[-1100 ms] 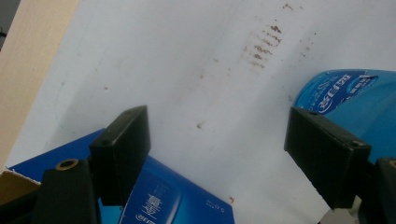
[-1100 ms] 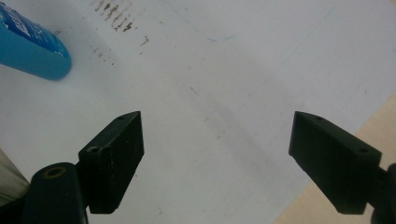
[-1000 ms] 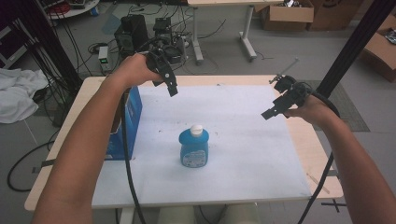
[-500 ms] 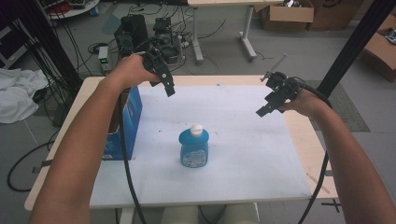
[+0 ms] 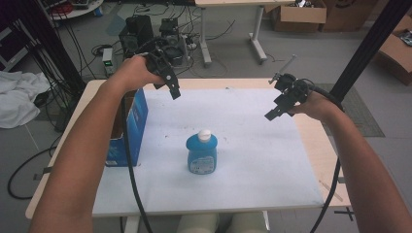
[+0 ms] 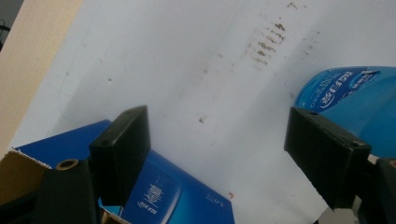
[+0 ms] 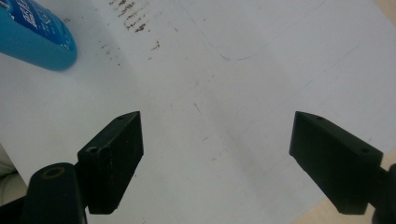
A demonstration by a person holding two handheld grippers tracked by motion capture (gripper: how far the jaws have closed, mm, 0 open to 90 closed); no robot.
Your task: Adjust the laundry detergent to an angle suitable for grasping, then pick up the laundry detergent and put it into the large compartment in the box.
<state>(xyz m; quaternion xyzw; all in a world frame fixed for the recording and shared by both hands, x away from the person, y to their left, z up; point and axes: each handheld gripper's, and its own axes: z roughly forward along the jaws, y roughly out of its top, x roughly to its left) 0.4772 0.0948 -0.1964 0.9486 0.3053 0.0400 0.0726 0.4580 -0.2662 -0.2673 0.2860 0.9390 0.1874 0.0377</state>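
blue bottle [image 6: 355, 93] label print blurred, blue box [image 6: 177, 196] print illegible

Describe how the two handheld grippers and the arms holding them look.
Both the left gripper and the right gripper are black, each ending in two blocky flat jaws with small screw holes. A black cable trails from each. The right one carries a thin metal rod on top. The forearms are bare, with no sleeves.

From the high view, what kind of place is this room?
Probably a lab or workshop: black electronic equipment with tangled cables on the grey floor, brown cardboard boxes behind, and a white-covered wooden work table.
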